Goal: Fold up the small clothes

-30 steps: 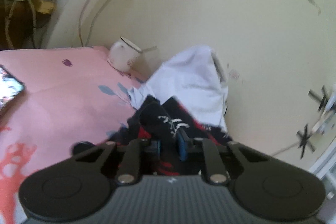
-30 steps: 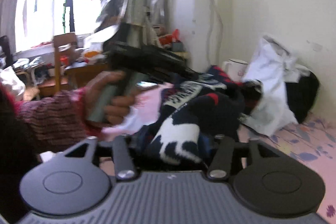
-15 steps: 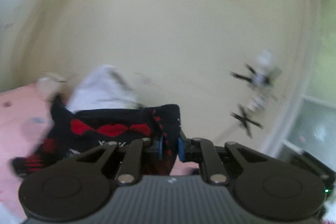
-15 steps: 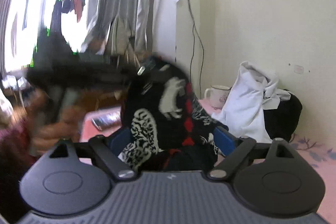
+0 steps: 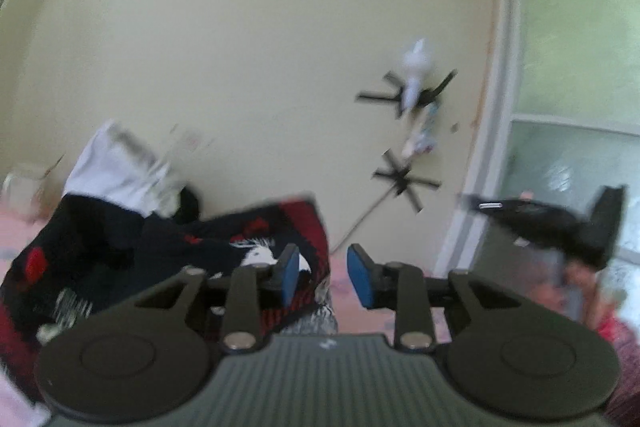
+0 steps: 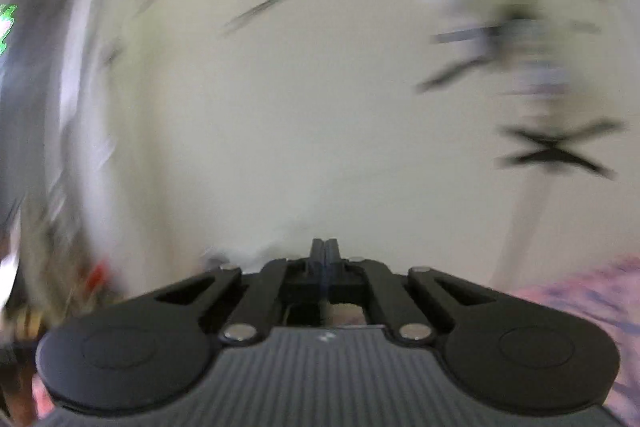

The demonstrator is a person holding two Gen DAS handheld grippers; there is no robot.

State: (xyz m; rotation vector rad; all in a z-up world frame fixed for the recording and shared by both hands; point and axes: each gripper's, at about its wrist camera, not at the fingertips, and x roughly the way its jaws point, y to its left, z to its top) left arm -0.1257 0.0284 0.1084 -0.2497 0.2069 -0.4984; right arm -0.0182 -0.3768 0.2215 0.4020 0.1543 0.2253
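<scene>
On the pink bed (image 5: 352, 307), the dark red-and-white patterned garment (image 5: 168, 251) lies bunched just left of the left gripper (image 5: 323, 277), whose blue pads have just been opening; they're narrowly apart, nothing between them. White clothes (image 5: 116, 167) are piled farther back against the wall. Right gripper (image 6: 325, 259) is clamped fully together, empty, its view blurred.

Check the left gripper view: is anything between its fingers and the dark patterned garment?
Nothing visible. The left gripper has just opened, and the garment lies right beside its left finger, lapping past the tip. Only pink bedding shows in the gap.
</scene>
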